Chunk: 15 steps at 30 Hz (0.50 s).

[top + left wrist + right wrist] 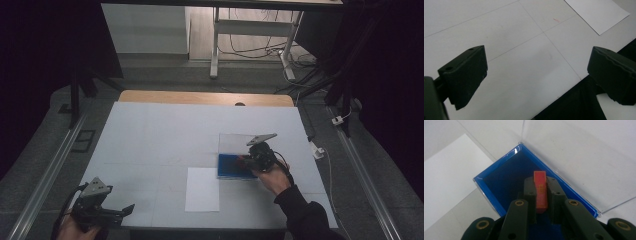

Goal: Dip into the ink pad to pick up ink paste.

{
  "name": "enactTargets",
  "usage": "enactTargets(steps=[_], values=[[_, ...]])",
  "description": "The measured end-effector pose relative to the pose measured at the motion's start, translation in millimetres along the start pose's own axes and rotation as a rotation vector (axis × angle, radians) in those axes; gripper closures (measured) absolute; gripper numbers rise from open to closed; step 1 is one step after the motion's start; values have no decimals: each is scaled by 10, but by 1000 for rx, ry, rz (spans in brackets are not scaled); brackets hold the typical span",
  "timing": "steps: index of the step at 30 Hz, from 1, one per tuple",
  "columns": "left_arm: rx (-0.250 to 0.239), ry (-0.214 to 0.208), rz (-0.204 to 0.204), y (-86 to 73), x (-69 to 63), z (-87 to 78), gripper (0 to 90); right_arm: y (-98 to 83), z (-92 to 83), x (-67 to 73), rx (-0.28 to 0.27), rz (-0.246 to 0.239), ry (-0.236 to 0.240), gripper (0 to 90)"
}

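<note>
Nearest the camera, at the near left corner of the table, the left tongs are held low by the person's left hand; in the left gripper view the 2 black jaws stand spread wide with bare table surface between them, holding and touching nothing. A white sheet of paper lies flat at the near middle of the table, apart from both tongs.

To the right, the right tongs are pressed together on a small thin red strip, gripped edge-on between the 2 jaws, its far end projecting past the jaw tips; the strip hangs over the dark blue interior of a blue tray, which has a clear lid hinged open and lying on the table behind it. Whether the strip touches the tray floor cannot be told.

Risks, as judged:
1. the strip is narrow and held by its thin edges only; a slight twist of the right hand could let it pivot or slip from the jaws;
2. the jaws sit close to the tray's right wall; a sideways drift could knock the tray and shift it along the table;
3. excess pressure could bend or crack the strip;
4. the open lid could be struck by the tongs on withdrawal.
</note>
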<state>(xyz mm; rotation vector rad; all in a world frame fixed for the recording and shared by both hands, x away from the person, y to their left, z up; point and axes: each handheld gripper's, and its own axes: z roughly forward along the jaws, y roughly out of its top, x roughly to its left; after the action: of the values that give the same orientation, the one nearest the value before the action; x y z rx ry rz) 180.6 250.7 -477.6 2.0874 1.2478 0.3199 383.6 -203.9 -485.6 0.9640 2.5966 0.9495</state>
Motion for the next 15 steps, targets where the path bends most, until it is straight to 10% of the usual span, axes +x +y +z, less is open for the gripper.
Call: enactTargets(steps=[5, 15], values=[[2, 1, 0, 1, -1, 1, 36, 19, 5, 110, 14, -72, -45, 803], [1, -1, -1, 1, 2, 1, 36, 22, -56, 59, -27, -24, -1, 799]])
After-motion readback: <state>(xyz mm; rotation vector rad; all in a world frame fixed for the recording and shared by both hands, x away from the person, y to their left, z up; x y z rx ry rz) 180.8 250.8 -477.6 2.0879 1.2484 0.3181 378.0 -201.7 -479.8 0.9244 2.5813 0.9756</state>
